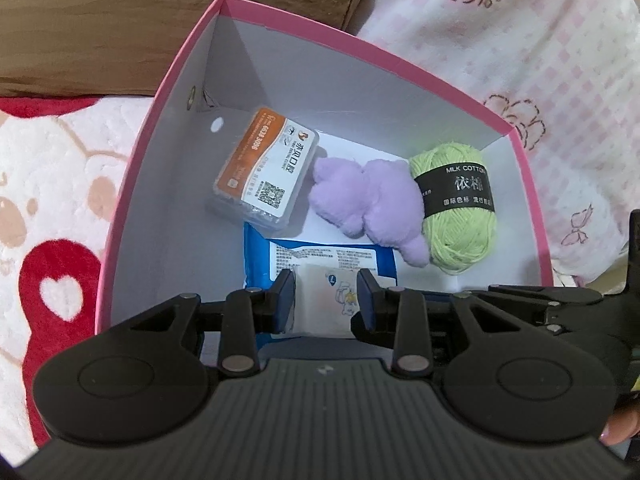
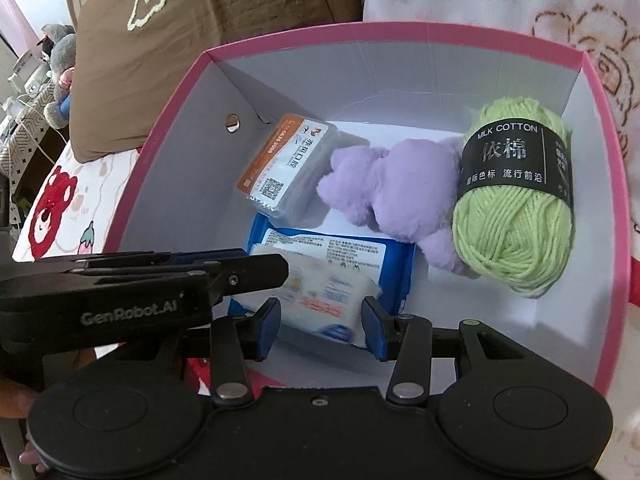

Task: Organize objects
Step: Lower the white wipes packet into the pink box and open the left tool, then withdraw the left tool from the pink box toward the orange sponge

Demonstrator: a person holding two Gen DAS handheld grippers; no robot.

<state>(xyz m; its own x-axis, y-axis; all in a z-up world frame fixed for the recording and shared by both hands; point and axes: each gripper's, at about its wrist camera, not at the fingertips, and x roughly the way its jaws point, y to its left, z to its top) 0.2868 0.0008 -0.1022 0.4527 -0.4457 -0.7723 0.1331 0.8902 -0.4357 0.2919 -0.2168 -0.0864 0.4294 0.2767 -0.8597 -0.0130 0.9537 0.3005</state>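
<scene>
A pink box (image 1: 132, 184) with white inner walls sits on a bed. Inside it lie a clear plastic case with an orange label (image 1: 264, 168), a purple plush toy (image 1: 368, 204), a green yarn ball (image 1: 460, 208) and a blue packet (image 1: 320, 254). My left gripper (image 1: 326, 300) is shut on a small white packet (image 1: 324, 300), just above the blue packet. In the right wrist view it reaches in from the left as the left gripper (image 2: 280, 266), still on the white packet (image 2: 320, 292). My right gripper (image 2: 322, 324) hangs over that packet's near end, jaws apart with no pad visibly pressing.
A brown pillow (image 2: 180, 40) lies behind the box (image 2: 400, 34). A pink floral blanket (image 1: 520, 40) lies on the right and a white and red bear blanket (image 1: 52, 208) on the left. Grey plush toys (image 2: 60, 52) sit far left. The right gripper (image 1: 540, 300) crosses the box's near right corner.
</scene>
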